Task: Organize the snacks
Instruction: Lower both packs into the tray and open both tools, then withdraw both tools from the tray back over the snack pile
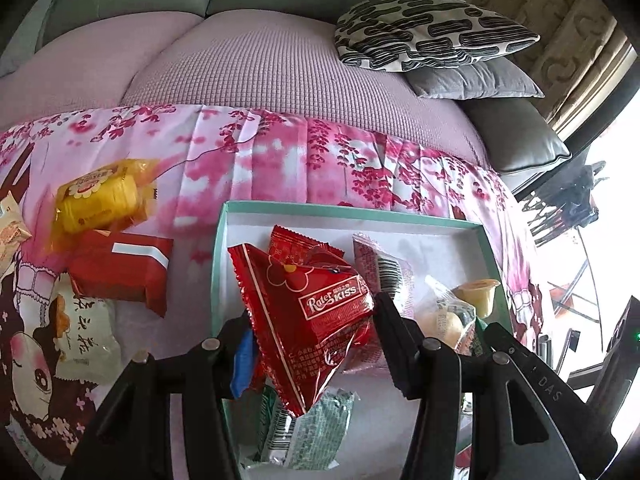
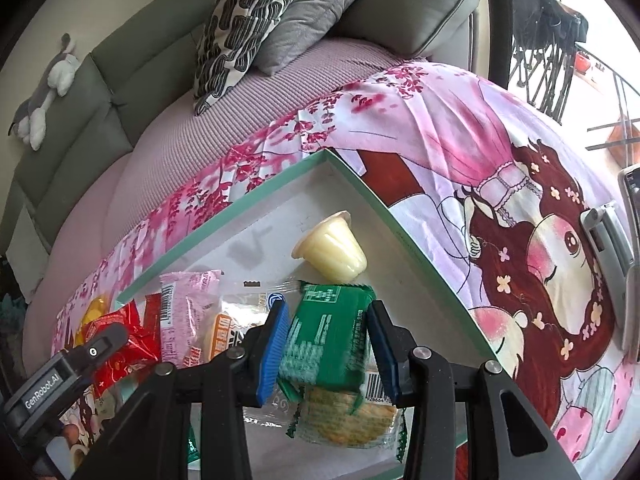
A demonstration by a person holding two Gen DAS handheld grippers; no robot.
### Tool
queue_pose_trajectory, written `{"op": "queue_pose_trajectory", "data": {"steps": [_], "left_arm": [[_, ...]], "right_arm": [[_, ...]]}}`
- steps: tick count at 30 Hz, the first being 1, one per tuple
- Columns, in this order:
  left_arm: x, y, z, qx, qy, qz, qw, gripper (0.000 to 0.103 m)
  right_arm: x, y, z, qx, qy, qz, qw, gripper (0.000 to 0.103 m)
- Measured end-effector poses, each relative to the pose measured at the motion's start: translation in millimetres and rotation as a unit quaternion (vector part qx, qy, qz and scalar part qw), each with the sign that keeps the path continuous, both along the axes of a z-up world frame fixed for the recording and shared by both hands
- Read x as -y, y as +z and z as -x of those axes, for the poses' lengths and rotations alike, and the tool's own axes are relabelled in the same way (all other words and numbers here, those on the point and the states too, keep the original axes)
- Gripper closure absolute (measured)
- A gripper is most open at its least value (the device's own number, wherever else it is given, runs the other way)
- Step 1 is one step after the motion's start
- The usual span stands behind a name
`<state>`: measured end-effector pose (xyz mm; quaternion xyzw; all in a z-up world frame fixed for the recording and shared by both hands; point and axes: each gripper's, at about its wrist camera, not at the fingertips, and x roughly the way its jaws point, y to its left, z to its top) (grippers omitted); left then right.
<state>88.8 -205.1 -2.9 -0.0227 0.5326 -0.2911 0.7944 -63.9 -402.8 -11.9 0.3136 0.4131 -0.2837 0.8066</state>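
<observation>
A teal-rimmed white box [image 1: 352, 210] lies on a pink floral cloth and holds several snacks. My left gripper [image 1: 310, 328] is shut on a red "Kiss" snack packet [image 1: 320, 304] and holds it over the box's near left part. In the right wrist view the same box [image 2: 384, 204] holds a yellow jelly cup [image 2: 332, 250], a pink packet [image 2: 188, 312] and a cracker packet [image 2: 348, 420]. My right gripper [image 2: 328, 346] is shut on a green snack packet [image 2: 324, 344] above the cracker packet.
Left of the box lie a yellow packet [image 1: 100, 200], a red box-shaped packet [image 1: 124, 272] and a white packet [image 1: 84, 340]. A patterned cushion [image 1: 432, 30] and a grey cushion [image 1: 476, 80] sit on the sofa behind. A silver device [image 2: 612, 240] lies at the cloth's right edge.
</observation>
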Motion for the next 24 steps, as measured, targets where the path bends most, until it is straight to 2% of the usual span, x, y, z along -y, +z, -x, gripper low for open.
{"op": "queue_pose_trajectory", "data": {"steps": [2,9,11,20,24], "left_arm": [[1,-1,0,-0.003,-0.001,0.002,1.0,0.04],[-1,-2,1,-0.01,0.003,-0.002,0.9999,0.029],[-3,0,2,-0.009,0.006,-0.005,0.9999,0.023],[-12,11,3,0.017,0.031,-0.023,0.9991,0.014],[-18,10,1,0.033,0.046,-0.041,0.9975,0.011]], "right_arm": [[-1,1,0,0.0,0.003,0.001,1.0,0.059],[-2,3,0,-0.003,0.007,0.0,1.0,0.057],[-2,2,0,-0.006,0.008,0.0,1.0,0.051],[-6,1,-5,-0.005,0.028,0.007,1.0,0.031],[-8,0,-6,0.0,0.034,0.004,0.999,0.027]]}}
